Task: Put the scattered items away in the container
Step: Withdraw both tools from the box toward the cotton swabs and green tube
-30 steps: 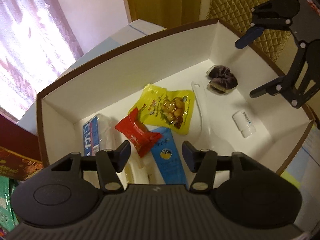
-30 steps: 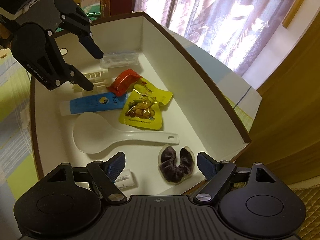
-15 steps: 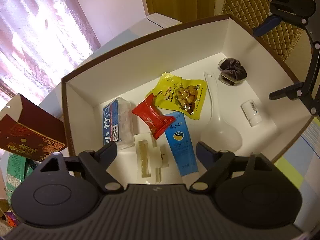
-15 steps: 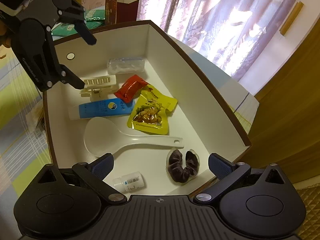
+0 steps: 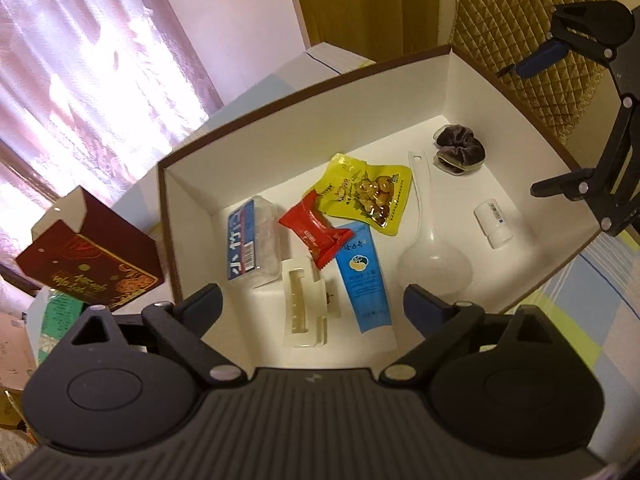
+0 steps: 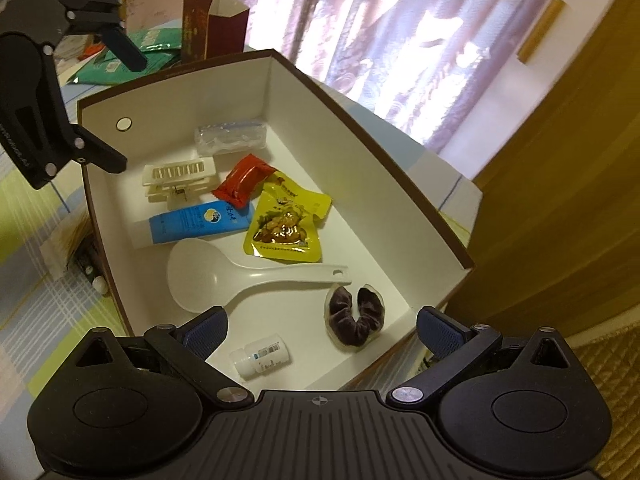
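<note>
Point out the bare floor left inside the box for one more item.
Most room in the box: the strip along the curtain-side wall, beside the yellow snack pouch and past the scrunchie. A smaller patch lies between the small white bottle and the scrunchie. It is crowded around the red packet, blue tube and clip.

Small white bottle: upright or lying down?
Lying down: the small white bottle rests on its side on the box floor, cap on.
</note>
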`<state>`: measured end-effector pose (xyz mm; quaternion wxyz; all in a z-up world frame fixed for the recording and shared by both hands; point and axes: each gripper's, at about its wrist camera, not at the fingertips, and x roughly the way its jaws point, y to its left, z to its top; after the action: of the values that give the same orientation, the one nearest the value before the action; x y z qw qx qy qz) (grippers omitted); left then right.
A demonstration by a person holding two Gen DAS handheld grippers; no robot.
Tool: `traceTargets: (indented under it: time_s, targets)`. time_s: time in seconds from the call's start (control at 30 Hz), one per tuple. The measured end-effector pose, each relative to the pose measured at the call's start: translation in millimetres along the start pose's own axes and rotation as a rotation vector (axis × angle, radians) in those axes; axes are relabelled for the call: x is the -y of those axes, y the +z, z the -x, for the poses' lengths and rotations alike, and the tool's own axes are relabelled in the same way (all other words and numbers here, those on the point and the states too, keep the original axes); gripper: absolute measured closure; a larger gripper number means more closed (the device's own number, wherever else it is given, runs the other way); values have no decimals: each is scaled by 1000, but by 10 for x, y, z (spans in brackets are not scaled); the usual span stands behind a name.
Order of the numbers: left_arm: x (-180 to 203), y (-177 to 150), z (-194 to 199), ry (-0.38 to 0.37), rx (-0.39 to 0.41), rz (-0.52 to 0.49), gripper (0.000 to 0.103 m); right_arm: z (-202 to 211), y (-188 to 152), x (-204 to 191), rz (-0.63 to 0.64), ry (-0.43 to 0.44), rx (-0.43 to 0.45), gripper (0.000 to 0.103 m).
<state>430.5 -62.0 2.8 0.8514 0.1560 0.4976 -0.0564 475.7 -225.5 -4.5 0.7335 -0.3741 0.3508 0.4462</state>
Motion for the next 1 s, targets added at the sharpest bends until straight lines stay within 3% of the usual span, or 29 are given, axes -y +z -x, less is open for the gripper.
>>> traceTargets:
  time_s: [0.67,1.0]
  targets:
    - [114,-392,675,16,73,18,6,534,-86,-339,-174,-74,90,0]
    - [86,-661,916,10,115,65,4,810,-219,-519,-381,-87,211,0]
